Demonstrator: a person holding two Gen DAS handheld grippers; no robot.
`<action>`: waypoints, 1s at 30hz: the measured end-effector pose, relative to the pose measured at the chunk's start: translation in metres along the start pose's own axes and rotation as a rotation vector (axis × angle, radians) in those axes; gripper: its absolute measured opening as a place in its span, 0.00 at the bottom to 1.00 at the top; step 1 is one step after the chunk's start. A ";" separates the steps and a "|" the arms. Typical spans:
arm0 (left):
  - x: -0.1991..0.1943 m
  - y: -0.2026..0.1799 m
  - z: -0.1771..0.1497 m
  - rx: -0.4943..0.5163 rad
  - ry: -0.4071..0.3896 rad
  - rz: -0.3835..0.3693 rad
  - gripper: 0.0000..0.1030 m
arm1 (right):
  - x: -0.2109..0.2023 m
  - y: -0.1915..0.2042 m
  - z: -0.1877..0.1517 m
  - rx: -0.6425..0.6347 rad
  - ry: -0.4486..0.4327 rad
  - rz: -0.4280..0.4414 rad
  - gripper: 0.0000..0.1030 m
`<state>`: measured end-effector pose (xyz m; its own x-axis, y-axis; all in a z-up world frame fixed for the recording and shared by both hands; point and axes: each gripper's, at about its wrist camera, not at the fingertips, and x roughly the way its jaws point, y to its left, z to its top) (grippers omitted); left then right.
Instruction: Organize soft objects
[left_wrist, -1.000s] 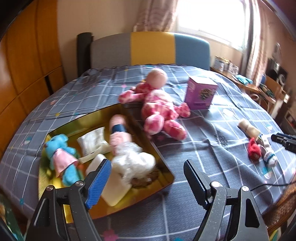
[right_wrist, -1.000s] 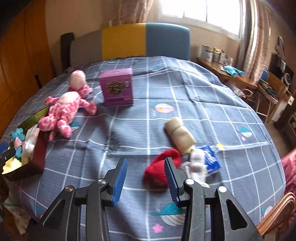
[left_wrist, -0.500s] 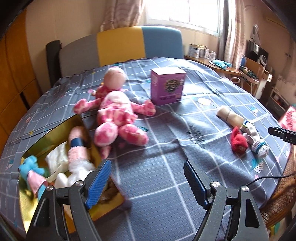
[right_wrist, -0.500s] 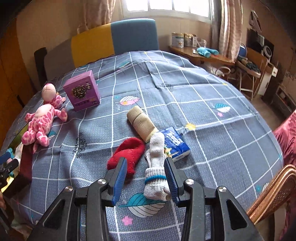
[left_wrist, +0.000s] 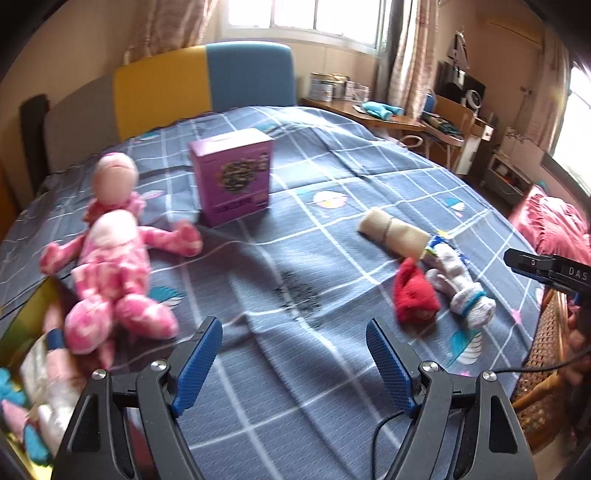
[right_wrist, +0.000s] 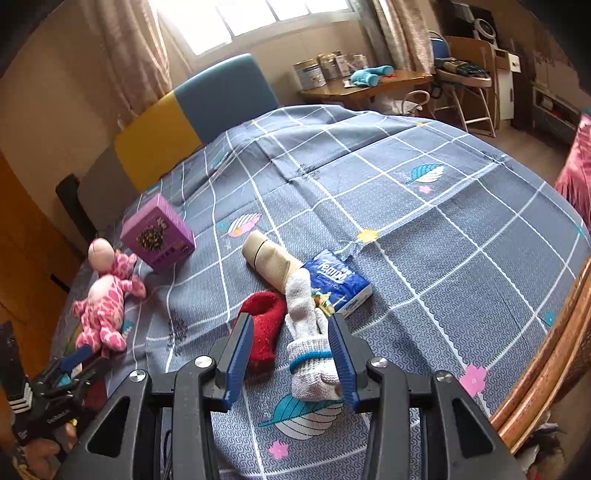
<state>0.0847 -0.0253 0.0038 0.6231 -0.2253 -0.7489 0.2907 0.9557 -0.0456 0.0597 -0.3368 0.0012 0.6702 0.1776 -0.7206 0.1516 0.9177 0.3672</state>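
A: Start at the right gripper (right_wrist: 291, 356). What are its jaws doing?

B: They stand partly apart, and the white sock (right_wrist: 309, 339) lies between them, cuff end nearest the camera. The right pad looks close against the cuff, the left one clear of it, so I judge nothing is gripped. The claw points down at the sock, which suggests that is the next pick.

A: And the left gripper (left_wrist: 293, 363)?

B: Wide open and empty, hanging over bare bedspread (left_wrist: 295, 236). No object is between its pads.

A: Describe the sock, then work outward from it.

B: Greyish-white knit, with a blue band round the cuff, crumpled and folded on itself. It will squash when pinched. Touching it on its left is the red sock (right_wrist: 263, 325), fuzzy and curled. Just behind it is a beige rolled cloth (right_wrist: 271, 260) with a dark band round it, and beside that, on the sock's right, a blue tissue pack (right_wrist: 338, 282).

A: Further off?

B: Well to the sock's left are a pink plush doll (left_wrist: 112, 266), lying on its back, and a purple box (left_wrist: 232, 182) standing upright behind it.

A: Where would things go?

B: Probably the yellow tray (left_wrist: 26, 314) at the far left edge, beyond the doll. It already holds soft toys, though they are blurred.
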 end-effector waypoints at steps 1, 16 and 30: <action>0.005 -0.005 0.003 0.003 0.006 -0.020 0.78 | -0.001 -0.004 0.001 0.019 -0.008 0.002 0.41; 0.100 -0.114 0.031 0.137 0.161 -0.201 0.75 | -0.003 -0.019 0.003 0.093 -0.020 0.032 0.41; 0.148 -0.141 0.028 0.164 0.223 -0.241 0.32 | 0.002 -0.017 0.002 0.083 0.007 0.037 0.41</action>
<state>0.1559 -0.1986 -0.0822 0.3537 -0.3765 -0.8563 0.5336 0.8331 -0.1459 0.0602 -0.3526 -0.0050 0.6717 0.2132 -0.7095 0.1869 0.8779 0.4408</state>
